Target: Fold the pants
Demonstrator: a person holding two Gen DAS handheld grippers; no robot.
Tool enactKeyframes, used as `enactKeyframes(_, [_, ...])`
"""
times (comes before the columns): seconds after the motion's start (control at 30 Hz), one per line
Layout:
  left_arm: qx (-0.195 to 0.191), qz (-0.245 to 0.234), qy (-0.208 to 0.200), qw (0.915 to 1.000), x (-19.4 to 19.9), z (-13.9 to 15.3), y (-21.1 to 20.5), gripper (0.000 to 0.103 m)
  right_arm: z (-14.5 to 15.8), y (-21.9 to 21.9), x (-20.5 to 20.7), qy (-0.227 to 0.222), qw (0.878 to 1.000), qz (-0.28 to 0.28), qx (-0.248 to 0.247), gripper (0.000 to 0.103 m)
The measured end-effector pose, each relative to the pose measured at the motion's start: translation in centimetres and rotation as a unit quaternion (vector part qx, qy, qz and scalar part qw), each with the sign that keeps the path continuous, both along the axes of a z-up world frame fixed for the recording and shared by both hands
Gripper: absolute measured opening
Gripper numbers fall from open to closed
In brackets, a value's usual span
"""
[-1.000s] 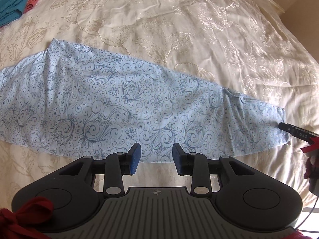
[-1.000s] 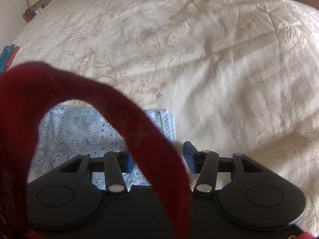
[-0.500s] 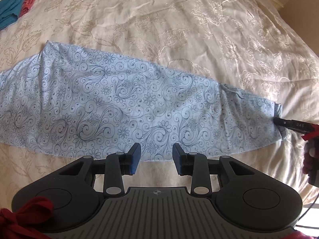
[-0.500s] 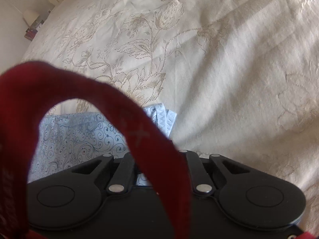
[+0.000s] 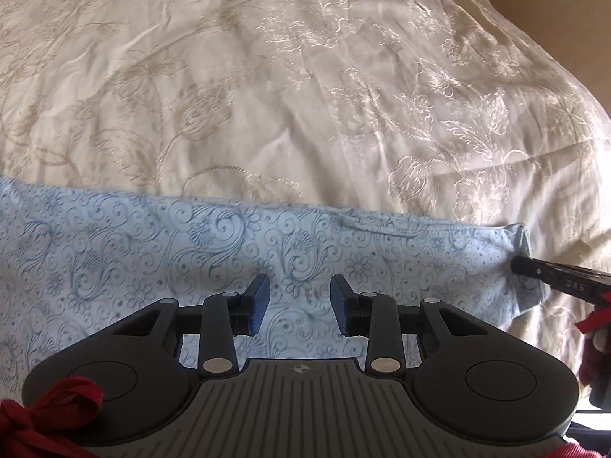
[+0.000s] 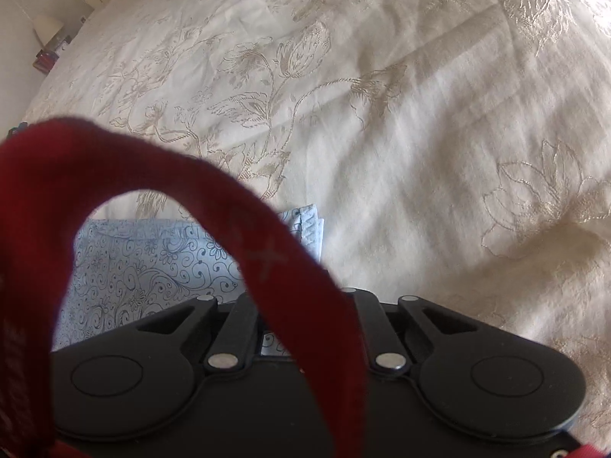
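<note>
From the left wrist camera I see my left claw (image 5: 299,305) with its fingers spread wide and nothing between them, hovering low above the pants (image 5: 160,255). The pants are pale blue with a dark swirl-and-flower print, and they lie flat in a long band across the bed (image 5: 290,87), which wears a cream cover stitched with flowers. At the far right of this view the right claw (image 5: 521,263) comes in from the side, its dark tip set against the end of the pants, where the cloth bunches and lifts a little. A red strap (image 5: 72,400) shows at the lower left corner. From the right wrist camera another red strap (image 6: 267,263) arches across the lens and hides the fingertips of my right claw (image 6: 301,294). Its linkage arms are drawn close together and a scrap of the printed cloth (image 6: 273,341) sits between them, so it is pinched onto the pants (image 6: 152,263). The hemmed end of the pants pokes out just beyond the strap. A lamp (image 6: 46,27) stands far off at the upper left.
</note>
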State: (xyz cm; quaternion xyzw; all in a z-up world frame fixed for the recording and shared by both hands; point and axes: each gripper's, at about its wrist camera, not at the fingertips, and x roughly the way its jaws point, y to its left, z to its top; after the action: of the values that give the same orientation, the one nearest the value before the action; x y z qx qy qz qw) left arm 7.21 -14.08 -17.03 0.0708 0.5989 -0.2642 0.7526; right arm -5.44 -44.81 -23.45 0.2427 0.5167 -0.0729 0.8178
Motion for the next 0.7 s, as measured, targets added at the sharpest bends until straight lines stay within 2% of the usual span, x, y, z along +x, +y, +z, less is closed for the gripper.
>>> enactKeyframes(0.27, [0.014,0.012,0.018,0.9997,3.2,-3.6,-2.7,0.034,-0.8,0.0,0.3,0.008,1.0,-0.011,0.009,0.015])
enactKeyframes(0.37, [0.002,0.014,0.018,0.9997,4.1,-2.6,-2.6,0.034,-0.9,0.0,0.3,0.01,1.0,-0.012,0.009,0.015])
enactKeyframes(0.47, [-0.019,0.017,0.001,0.9997,4.4,-0.4,-1.6,0.034,-1.0,-0.3,0.2,0.009,1.0,-0.022,0.02,0.016])
enactKeyframes(0.6, [-0.017,0.023,-0.003,0.9996,3.6,1.3,0.8,0.035,-0.6,-0.7,-0.2,0.002,0.999,-0.035,0.039,0.016])
enactKeyframes(0.7, [-0.001,-0.001,0.002,1.0,1.7,1.1,2.4,0.035,0.1,-0.9,-0.6,-0.008,0.998,-0.045,0.052,0.016])
